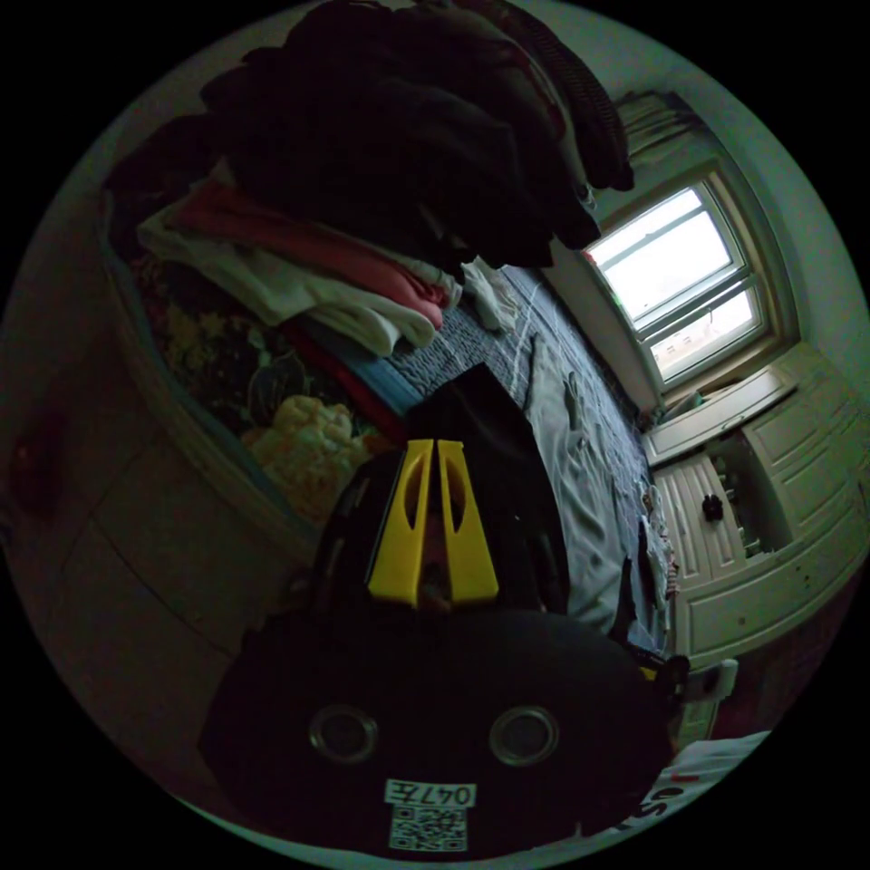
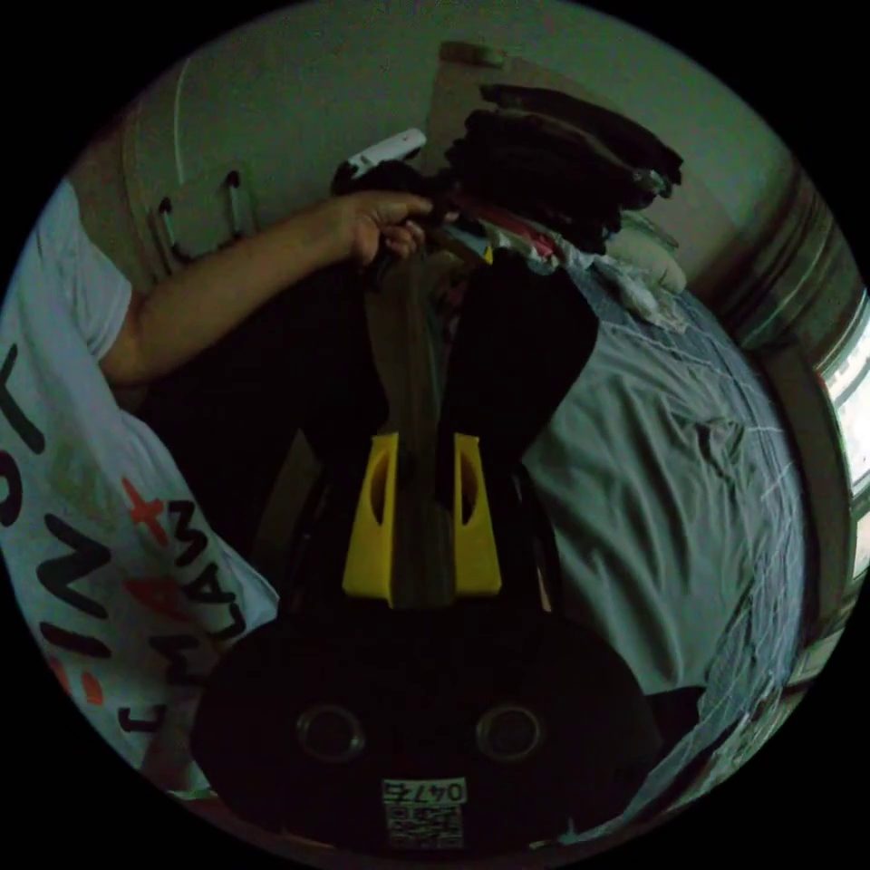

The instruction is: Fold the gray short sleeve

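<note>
In the left gripper view, the left tool point(image 1: 435, 446), with its two yellow plastic jaws, is sitting nearest the lens. The jaws are lying together, almost touching along their length. A dark gray garment point(image 1: 471, 399) is rising just beyond the tips. The dim light is hiding whether the jaws are pinching its edge. To the left, a stack of folded pink and white clothes point(image 1: 317, 263) is resting at one end of the bed, under a tall pile of dark clothes point(image 1: 408, 136). The pale gray bedsheet point(image 1: 580, 489) is stretching away to the right of the tool toward a bright window point(image 1: 680, 281) and white panelled cabinets point(image 1: 779, 507).

In the right gripper view, the right tool point(image 2: 426, 441) is holding its yellow jaws apart. A dull gray-brown band is showing between them, and I cannot tell whether it is cloth under pressure. At the far left a person's white printed shirt point(image 2: 82, 507) is showing, and a hand point(image 2: 376, 227) is reaching to the top of the dark gray garment point(image 2: 517, 362). The garment is hanging over the near edge of the bed, down to the right-hand jaw. The bedsheet point(image 2: 652, 471) is lying wrinkled to the right, with the dark pile point(image 2: 562, 154) at its far end.
</note>
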A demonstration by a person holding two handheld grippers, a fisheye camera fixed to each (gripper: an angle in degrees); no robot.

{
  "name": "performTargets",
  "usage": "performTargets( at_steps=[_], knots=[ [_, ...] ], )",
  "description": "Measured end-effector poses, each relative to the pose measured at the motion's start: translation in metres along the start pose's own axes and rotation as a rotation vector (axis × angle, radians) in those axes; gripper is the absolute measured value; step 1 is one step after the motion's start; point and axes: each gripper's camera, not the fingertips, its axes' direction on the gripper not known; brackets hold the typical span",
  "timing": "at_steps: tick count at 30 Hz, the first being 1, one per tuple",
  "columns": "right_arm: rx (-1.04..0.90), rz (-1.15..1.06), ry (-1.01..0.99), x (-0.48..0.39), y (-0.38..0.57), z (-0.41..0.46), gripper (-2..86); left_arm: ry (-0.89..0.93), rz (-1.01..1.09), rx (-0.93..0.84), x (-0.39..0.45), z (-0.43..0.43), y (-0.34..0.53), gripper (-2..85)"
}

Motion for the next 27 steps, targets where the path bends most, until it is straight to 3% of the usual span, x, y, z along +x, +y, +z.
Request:
performTargets(
  at_steps=[4,11,19,27],
  knots=[
    [0.206,0.143,0.163,0.071,-0.003,-0.027,1.3,0.018,-0.023,0.021,0.001,-0.002,0.002,-0.9],
    [0.197,0.336,0.34,0.277,-0.062,-0.009,1.7,0.043,0.034,0.027,0.017,-0.001,0.0,-1.0],
    [-0.058,0.6,0.271,0.521,-0.167,0.121,6.8,0.046,0.147,-0.022,0.036,0.008,-0.006,-0.9],
    [-0.359,0.641,0.383,0.635,-0.195,0.227,5.8,0.071,0.136,-0.053,0.04,0.028,-0.022,3.2]
  ],
)
